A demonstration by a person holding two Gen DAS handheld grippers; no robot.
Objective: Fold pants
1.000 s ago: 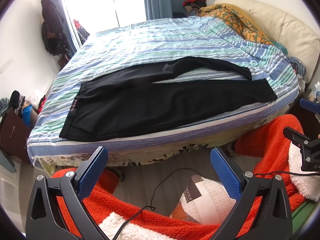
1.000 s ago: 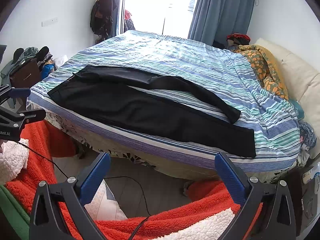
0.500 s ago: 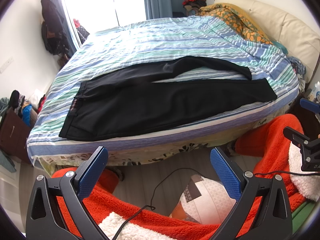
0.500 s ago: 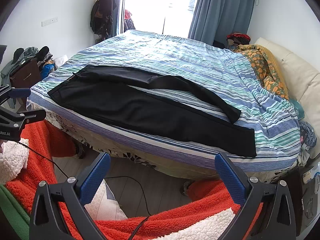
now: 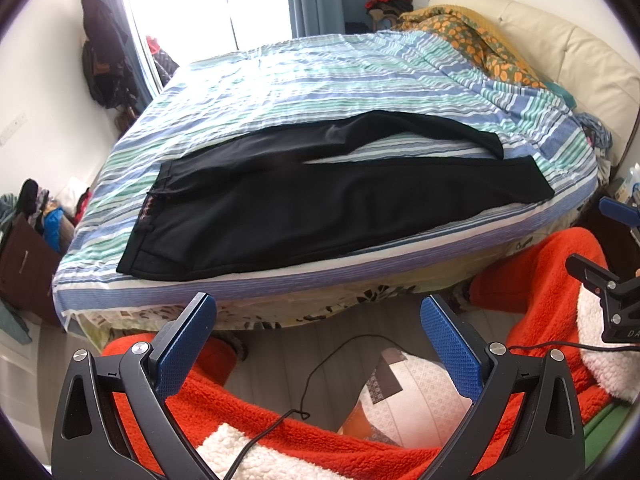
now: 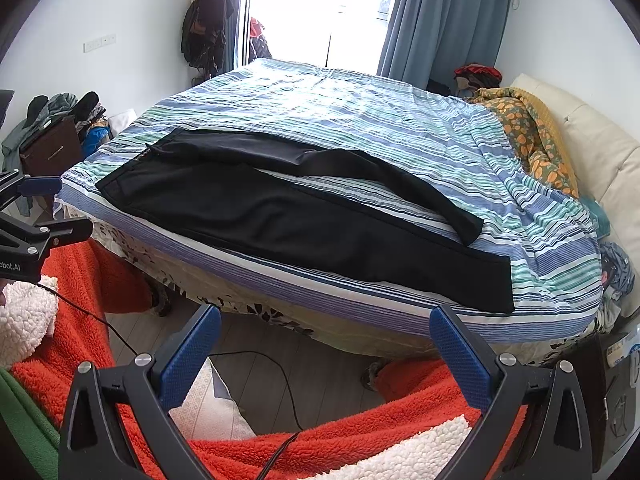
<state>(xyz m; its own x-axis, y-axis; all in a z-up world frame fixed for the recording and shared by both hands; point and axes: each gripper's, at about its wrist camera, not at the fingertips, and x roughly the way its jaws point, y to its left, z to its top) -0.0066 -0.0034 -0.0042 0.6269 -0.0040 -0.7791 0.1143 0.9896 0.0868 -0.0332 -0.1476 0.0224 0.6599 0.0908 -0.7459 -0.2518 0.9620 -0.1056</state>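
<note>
While 2 grippers gape (both empty), 1 pants [image 5: 320,200] lies flat

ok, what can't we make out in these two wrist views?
- Pants waistband label: too small to read, left wrist view.
- Floor under the tongs: covered by the red fleece, both views.
- Person's hands: outside the frame, below the left tongs and right tongs.
- Window: blown out.

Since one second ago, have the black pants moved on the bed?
No. The black pants lie spread in the same place against the stripes of the bedspread, both legs apart, untouched by either open gripper.
</note>
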